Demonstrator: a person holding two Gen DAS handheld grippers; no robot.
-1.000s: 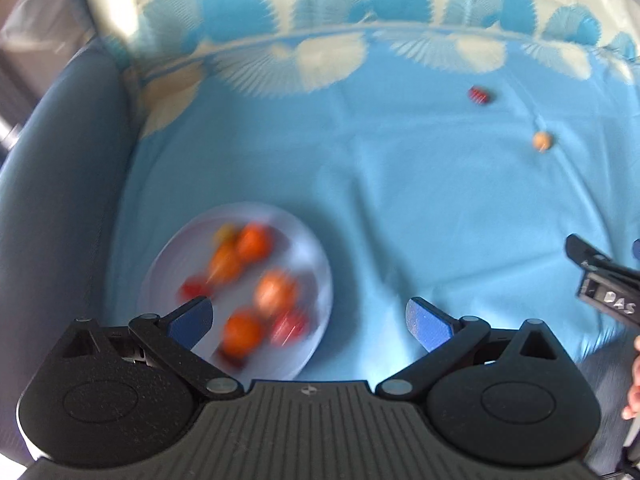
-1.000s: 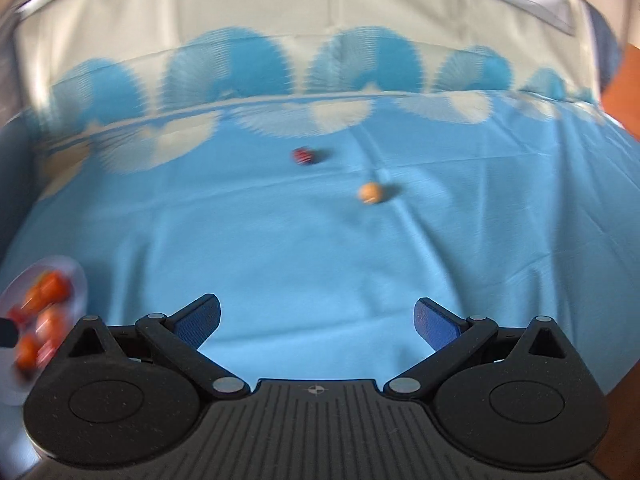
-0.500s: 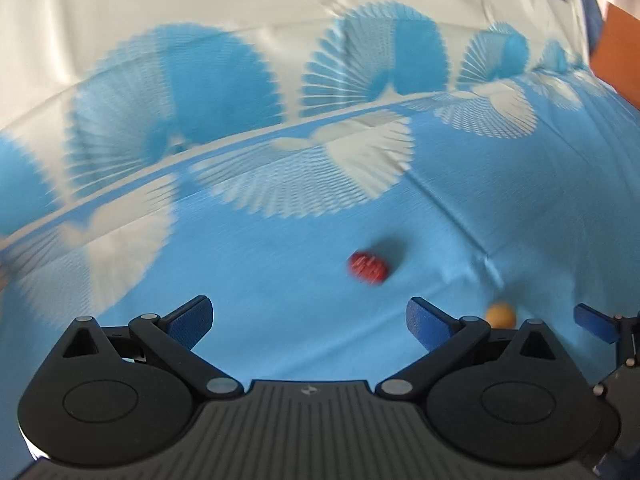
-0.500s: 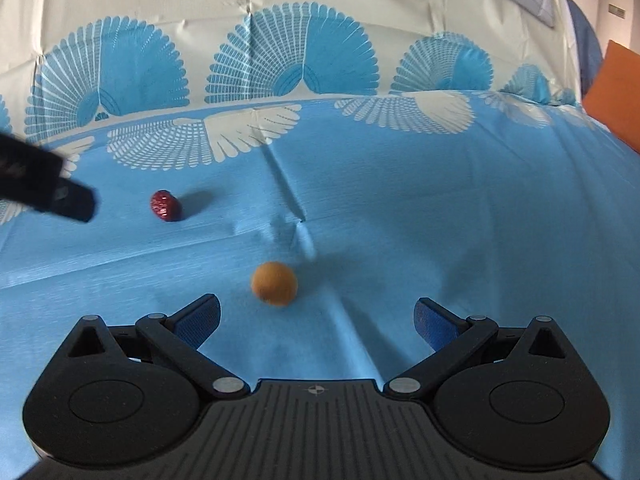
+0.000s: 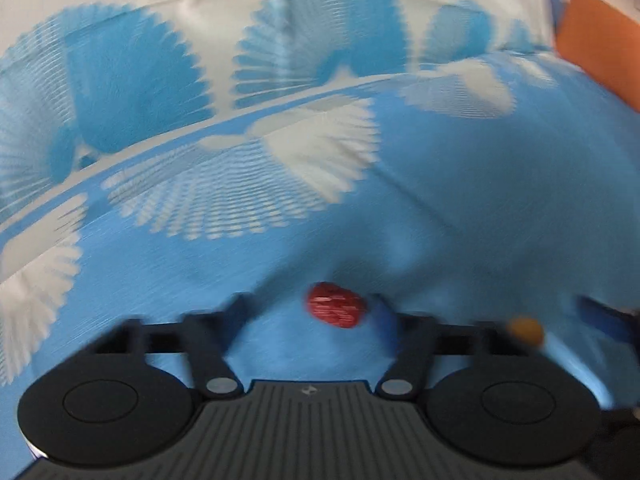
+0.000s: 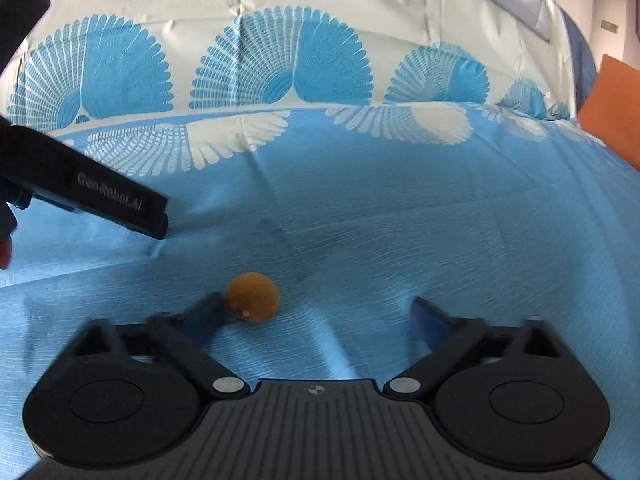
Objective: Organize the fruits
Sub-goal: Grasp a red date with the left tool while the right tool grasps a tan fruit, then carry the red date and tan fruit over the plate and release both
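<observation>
**Twin pickup: both grippers closing on loose fruit**

Fruit sits loose on the blue cloth point(image 6: 400, 208), so I work both at once. My left gripper point(image 5: 312, 314) is closing around the red fruit point(image 5: 335, 305); its right finger looks to touch it, the left is apart, so no pinch yet, though blur hides detail. My right gripper point(image 6: 316, 314) is closing too: the orange fruit point(image 6: 252, 297) rests against its left finger, off-centre, with a clear gap to the right finger.

a blue tablecloth point(image 6: 400, 220) with a pale fan-patterned border lies in daylight, an orange panel point(image 6: 612, 108) at right.
</observation>
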